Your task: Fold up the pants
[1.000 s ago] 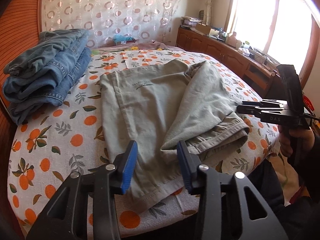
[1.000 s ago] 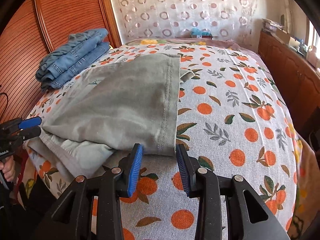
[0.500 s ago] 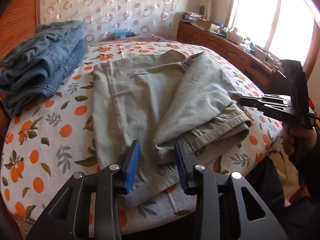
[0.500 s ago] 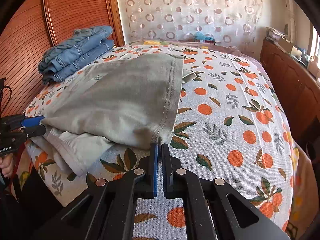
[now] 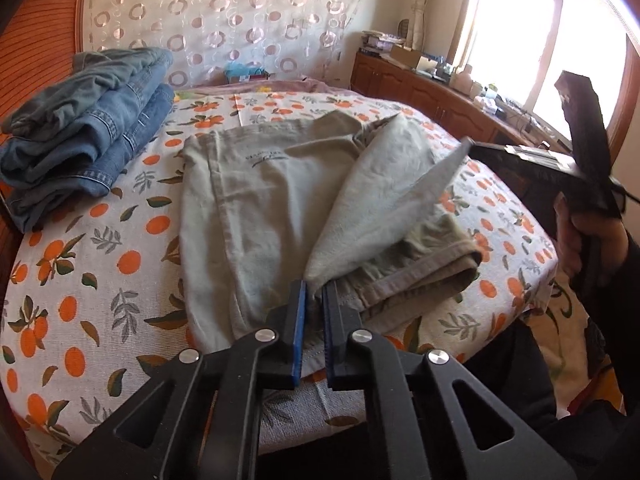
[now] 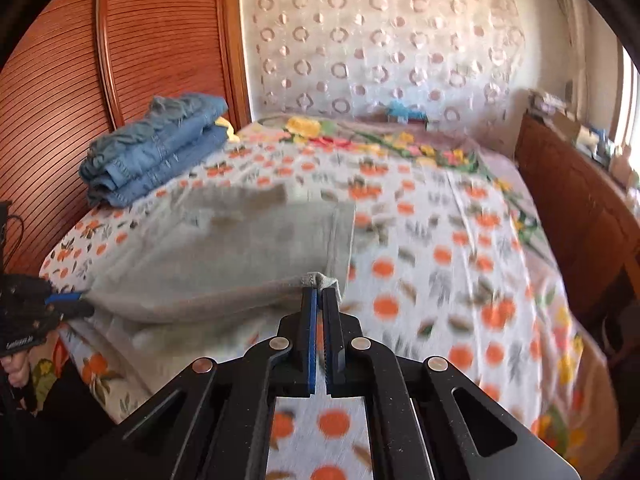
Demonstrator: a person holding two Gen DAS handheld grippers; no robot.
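While both grippers pinch them, the pants lift.

The left gripper points downward over the near edge of the bed, its blue-padded jaws having just closed on a corner of the khaki pants, the cloth pinched between the pads. The right gripper is clamped on the other corner of the same fold and held above the bed. A hand wraps the right gripper's handle, a dark sleeve behind it.
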